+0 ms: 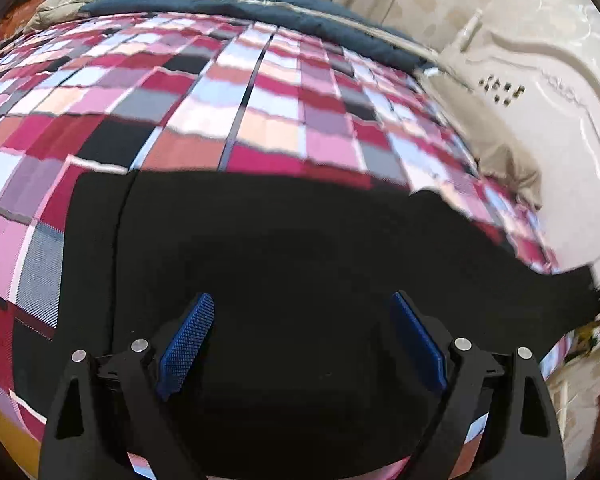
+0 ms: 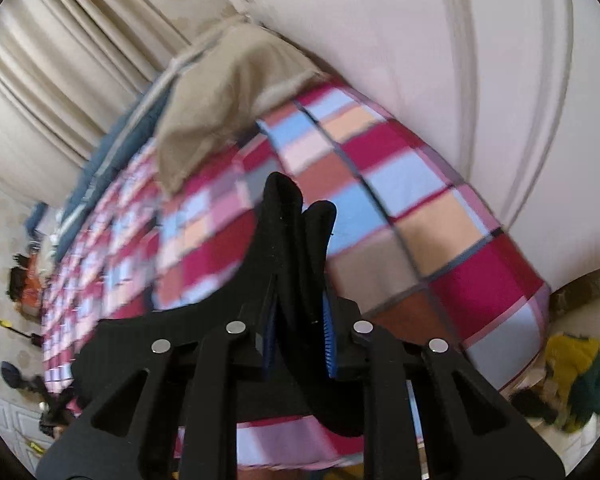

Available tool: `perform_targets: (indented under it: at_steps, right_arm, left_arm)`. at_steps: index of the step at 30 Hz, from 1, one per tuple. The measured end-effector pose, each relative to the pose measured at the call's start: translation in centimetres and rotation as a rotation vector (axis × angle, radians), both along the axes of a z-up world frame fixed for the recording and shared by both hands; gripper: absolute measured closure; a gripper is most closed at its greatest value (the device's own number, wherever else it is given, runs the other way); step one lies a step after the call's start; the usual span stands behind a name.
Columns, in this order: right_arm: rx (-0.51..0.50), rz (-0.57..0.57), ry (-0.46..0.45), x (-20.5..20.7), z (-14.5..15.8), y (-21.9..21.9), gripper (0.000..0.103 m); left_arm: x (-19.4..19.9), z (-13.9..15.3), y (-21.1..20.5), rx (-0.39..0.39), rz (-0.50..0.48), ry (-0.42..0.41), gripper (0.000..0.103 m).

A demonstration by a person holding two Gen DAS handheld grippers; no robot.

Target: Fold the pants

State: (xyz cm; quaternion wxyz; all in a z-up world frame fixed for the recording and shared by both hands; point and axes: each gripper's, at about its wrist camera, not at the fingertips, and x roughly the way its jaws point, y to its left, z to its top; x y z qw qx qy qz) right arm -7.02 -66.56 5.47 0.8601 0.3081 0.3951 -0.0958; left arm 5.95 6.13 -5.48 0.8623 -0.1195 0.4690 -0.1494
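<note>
The black pants [image 1: 284, 248] lie spread on a bed covered with a pink, red and white checked sheet [image 1: 228, 92]. My left gripper [image 1: 300, 312] is open just above the pants, its blue pads [image 1: 188, 336] wide apart and empty. My right gripper [image 2: 300, 272] is shut on a bunched fold of the black pants [image 2: 296, 216] and holds it up above the checked sheet [image 2: 400, 216]; the cloth sticks out past the fingertips and hangs down below them.
A tan pillow [image 2: 220, 96] and a dark blue blanket [image 1: 260, 4] lie at the bed's far side. A cream headboard [image 1: 540, 80] and beige curtains [image 2: 60, 60] border the bed. Yellow and green clothes [image 2: 580, 376] lie beside it.
</note>
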Motion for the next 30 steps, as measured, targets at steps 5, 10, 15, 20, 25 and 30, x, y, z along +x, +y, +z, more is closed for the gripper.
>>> perform_targets:
  at_steps: [5,10,15,20,25,30]
  right_arm:
    - [-0.004,0.053,-0.066,0.0,4.6,5.0,0.086]
    - [-0.021,0.088,-0.115,0.8,7.8,10.8,0.086]
    - [-0.066,0.130,-0.112,2.4,8.5,17.3,0.087]
    - [-0.109,0.175,-0.077,5.3,6.1,24.2,0.087]
    - [-0.138,0.222,-0.014,8.8,1.8,30.8,0.087]
    - [-0.163,0.265,0.047,11.1,-2.5,35.7,0.088]
  left_arm:
    - [-0.4,-0.7,0.7,-0.054,-0.020,-0.030,0.011]
    - [-0.4,-0.7,0.9,-0.075,-0.024,-0.031,0.010]
    - [-0.5,-0.9,0.8,-0.073,-0.044,-0.050,0.008]
    - [-0.7,-1.0,0.4,-0.053,-0.064,-0.077,0.006]
    - [-0.9,-1.1,0.6,-0.063,-0.063,-0.087,0.006]
    - [-0.8,-1.0,0.9,-0.094,-0.056,-0.080,0.006]
